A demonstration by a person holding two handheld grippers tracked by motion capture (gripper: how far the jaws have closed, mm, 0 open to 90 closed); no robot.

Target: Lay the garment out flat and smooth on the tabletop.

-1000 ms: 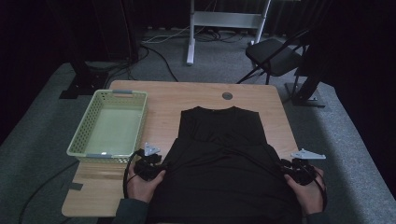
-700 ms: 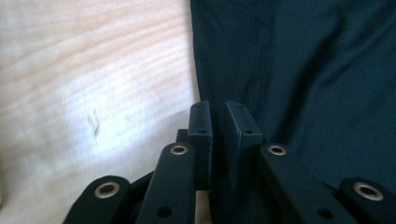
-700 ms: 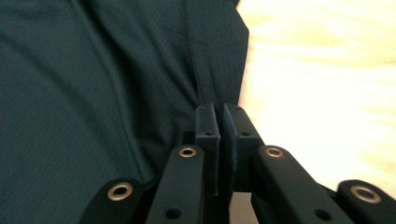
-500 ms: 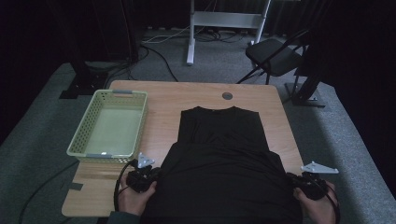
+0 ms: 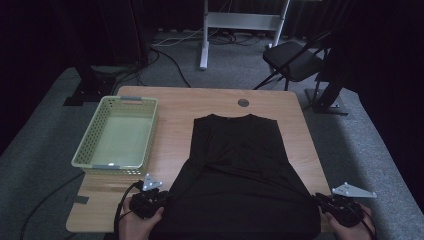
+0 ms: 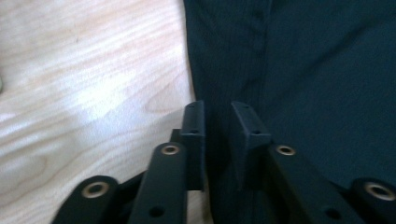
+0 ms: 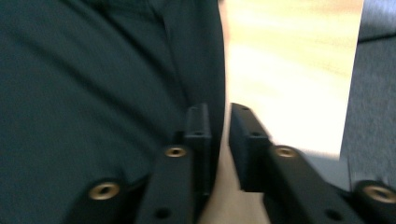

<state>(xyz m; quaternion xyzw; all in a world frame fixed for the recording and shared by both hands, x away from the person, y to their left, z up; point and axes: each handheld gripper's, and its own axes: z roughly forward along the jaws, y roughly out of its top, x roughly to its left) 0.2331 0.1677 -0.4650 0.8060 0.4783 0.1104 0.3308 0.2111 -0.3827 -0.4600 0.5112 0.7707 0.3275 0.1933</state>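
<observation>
At the near table edge, the left gripper [image 5: 161,199] and right gripper [image 5: 324,201] sit at the bottom corners of the black sleeveless fabric garment [image 5: 240,175]. Their own views add that each pair of jaws has just been opening, a narrow gap apart with the garment's edge [image 6: 219,70] between them, whether pinched I cannot tell. The garment lies flat on the light wooden table [image 5: 180,107], neckline far, with a pale green perforated plastic basket [image 5: 90,145] farther left.

A black sleeveless garment [image 5: 240,175] lies flat, neckline away, on the wooden table [image 5: 175,107].

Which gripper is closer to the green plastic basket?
The left gripper: it sits just below the pale green plastic basket. The right gripper is far across the black sleeveless garment.
</observation>
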